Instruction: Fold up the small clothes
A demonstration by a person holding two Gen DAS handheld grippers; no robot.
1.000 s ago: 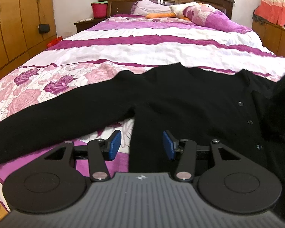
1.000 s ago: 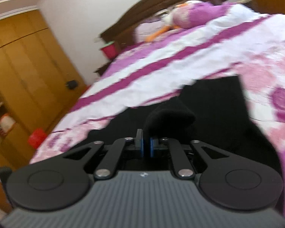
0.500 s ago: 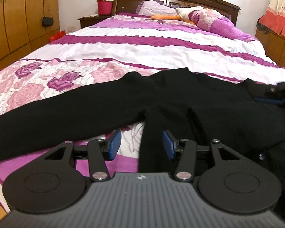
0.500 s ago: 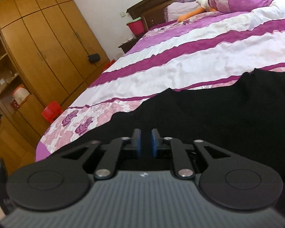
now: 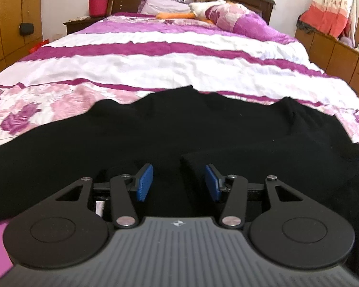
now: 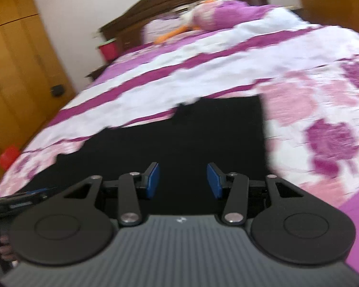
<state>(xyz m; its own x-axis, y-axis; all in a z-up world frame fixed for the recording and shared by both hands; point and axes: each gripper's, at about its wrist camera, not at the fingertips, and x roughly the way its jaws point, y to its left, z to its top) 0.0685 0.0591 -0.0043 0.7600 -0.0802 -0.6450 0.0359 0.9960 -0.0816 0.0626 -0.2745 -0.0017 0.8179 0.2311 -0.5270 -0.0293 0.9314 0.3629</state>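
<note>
A small black cardigan (image 5: pixel 179 131) lies flat on the bed, its left sleeve stretched out to the left and a folded-over part lying across its body. My left gripper (image 5: pixel 178 181) is open and empty, low over the cardigan's near edge. My right gripper (image 6: pixel 183 179) is open and empty above the cardigan's right part (image 6: pixel 203 138). The left gripper's tip (image 6: pixel 19 202) shows at the left edge of the right wrist view. The right wrist view is blurred.
The bed has a purple, white and floral quilt (image 5: pixel 179 67) with pillows and a plush duck (image 5: pixel 203 12) at the headboard. A red bucket (image 5: pixel 98 6) stands on the nightstand. Wooden wardrobes (image 6: pixel 16 71) line the left wall, low cabinets (image 5: pixel 335 52) the right.
My right gripper opened and let go of the cardigan part it had carried across, then drew back to the right. My left gripper moved forward and lower over the cardigan.
</note>
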